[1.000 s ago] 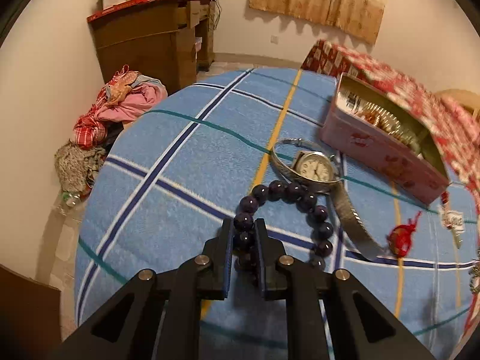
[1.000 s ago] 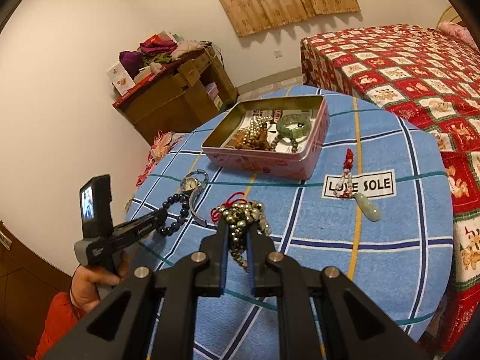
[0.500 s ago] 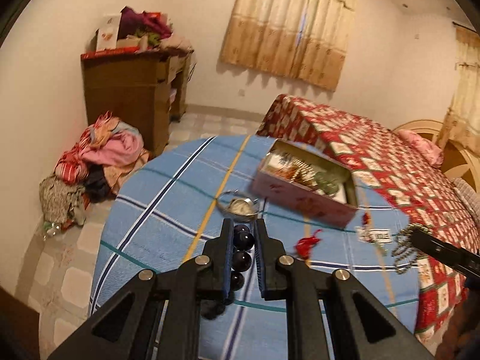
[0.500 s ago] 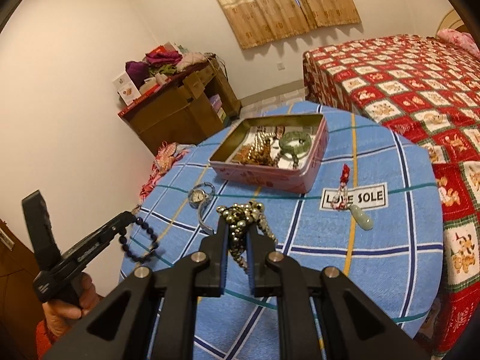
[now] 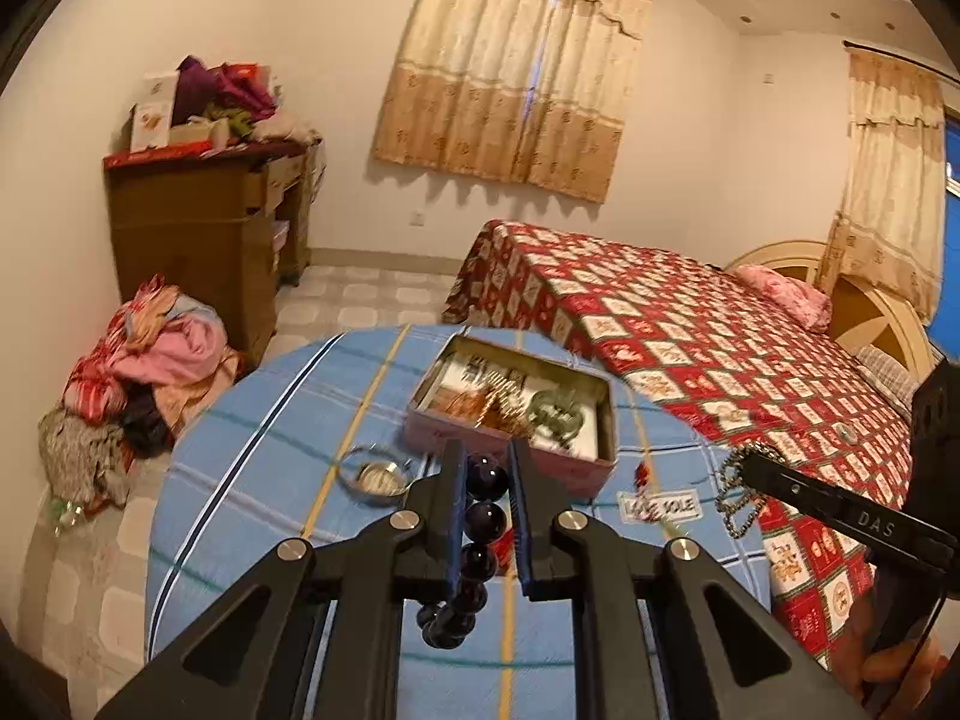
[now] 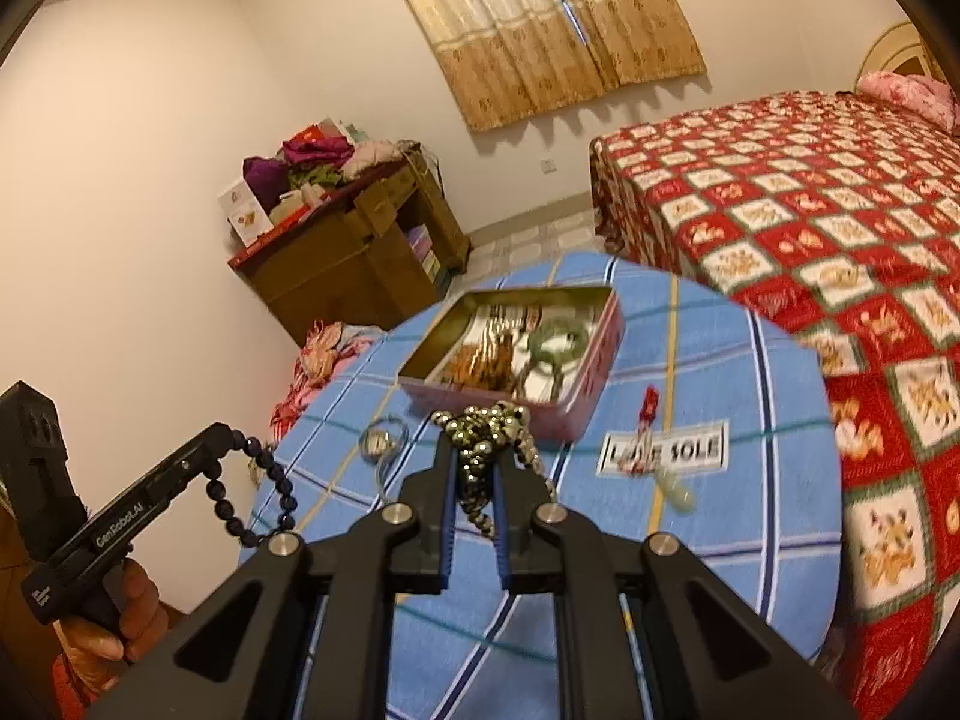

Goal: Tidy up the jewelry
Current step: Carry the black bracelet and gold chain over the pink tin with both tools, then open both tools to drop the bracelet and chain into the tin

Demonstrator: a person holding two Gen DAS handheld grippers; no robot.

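Left wrist view: left gripper (image 5: 487, 483) clenched on dark bead bracelet (image 5: 474, 546), lifted above tabletop (image 5: 252, 468), short of tin (image 5: 510, 459). Loose loop dangling below fingers; could snag on the tin's rim.

Right wrist view: right gripper (image 6: 474, 471) clamped on metallic bead strand (image 6: 489, 429), bunched and trailing. Could slip out or tangle with watch (image 6: 381, 441).

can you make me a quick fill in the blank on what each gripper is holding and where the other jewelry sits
1. The left gripper is shut on a bracelet of dark ____.
2. The right gripper holds a bead chain up above the ____ tablecloth.
3. The green bangle lies inside the pink ____.
4. The wristwatch lies on the cloth, ____ the box.

Missing words: beads; blue; box; outside
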